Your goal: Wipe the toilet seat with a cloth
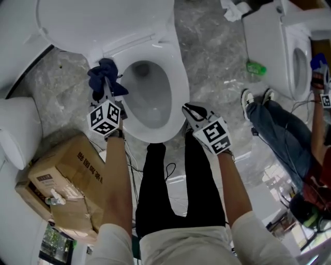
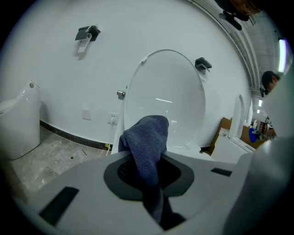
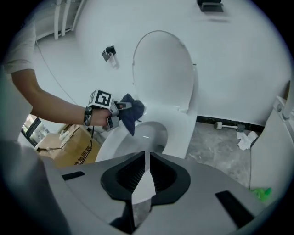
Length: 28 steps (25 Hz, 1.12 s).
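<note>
A white toilet stands with its lid (image 1: 103, 20) raised and its seat (image 1: 177, 88) down around the bowl. My left gripper (image 1: 107, 84) is shut on a dark blue cloth (image 1: 103, 72) at the seat's rear left; the cloth (image 2: 147, 142) hangs bunched between its jaws in the left gripper view. My right gripper (image 1: 187, 110) hovers at the seat's front right edge. Its jaws (image 3: 146, 158) are closed tip to tip with nothing between them. From the right gripper view I see the left gripper (image 3: 124, 106) and the cloth (image 3: 131, 112) over the seat (image 3: 177, 133).
A cardboard box (image 1: 67, 181) lies on the floor at the left, beside a white fixture (image 1: 18, 129). A second toilet (image 1: 289, 46) stands at the upper right with another person (image 1: 279, 129) next to it. A green object (image 1: 256, 67) and crumpled paper (image 1: 232, 9) lie on the marble floor.
</note>
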### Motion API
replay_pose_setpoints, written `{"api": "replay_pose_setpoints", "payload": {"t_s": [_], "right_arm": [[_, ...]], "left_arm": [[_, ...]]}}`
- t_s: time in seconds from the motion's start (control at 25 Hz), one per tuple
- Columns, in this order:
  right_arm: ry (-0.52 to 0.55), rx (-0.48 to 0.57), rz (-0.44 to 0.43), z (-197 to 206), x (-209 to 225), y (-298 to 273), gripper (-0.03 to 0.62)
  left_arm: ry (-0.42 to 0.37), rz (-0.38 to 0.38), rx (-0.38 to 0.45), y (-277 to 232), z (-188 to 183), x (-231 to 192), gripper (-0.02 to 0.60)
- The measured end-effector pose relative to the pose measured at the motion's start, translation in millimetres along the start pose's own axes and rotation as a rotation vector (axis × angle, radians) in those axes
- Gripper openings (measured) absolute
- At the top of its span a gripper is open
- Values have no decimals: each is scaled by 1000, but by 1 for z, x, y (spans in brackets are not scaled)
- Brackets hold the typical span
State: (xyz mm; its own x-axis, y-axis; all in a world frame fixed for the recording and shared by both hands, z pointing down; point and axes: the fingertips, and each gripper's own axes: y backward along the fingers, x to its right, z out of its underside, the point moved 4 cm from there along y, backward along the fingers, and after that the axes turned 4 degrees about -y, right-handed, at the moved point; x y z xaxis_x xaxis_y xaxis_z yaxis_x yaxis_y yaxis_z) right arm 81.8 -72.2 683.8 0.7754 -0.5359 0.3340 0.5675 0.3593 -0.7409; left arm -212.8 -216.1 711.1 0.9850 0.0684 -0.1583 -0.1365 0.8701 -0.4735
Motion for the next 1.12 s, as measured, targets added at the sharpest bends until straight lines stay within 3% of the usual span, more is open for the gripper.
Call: {"api": "replay_pose_setpoints", "payload": {"t_s": [0.32,0.6,0.84,1.12], "right_arm": [[-50,115,56,-43,50,30,52],[-62,153,47,-52,63,43,52],[-80,163,43,-51,69,49,52],[-99,175,40,-46,78,58,52]], "left_arm": [[-2,22,7,-44,10,27,46],[-45,128,-44,-64,22,70,46],[-39,191,-37,-78,23,103,46],[-72,320,-34,-89,25,157,46]]}}
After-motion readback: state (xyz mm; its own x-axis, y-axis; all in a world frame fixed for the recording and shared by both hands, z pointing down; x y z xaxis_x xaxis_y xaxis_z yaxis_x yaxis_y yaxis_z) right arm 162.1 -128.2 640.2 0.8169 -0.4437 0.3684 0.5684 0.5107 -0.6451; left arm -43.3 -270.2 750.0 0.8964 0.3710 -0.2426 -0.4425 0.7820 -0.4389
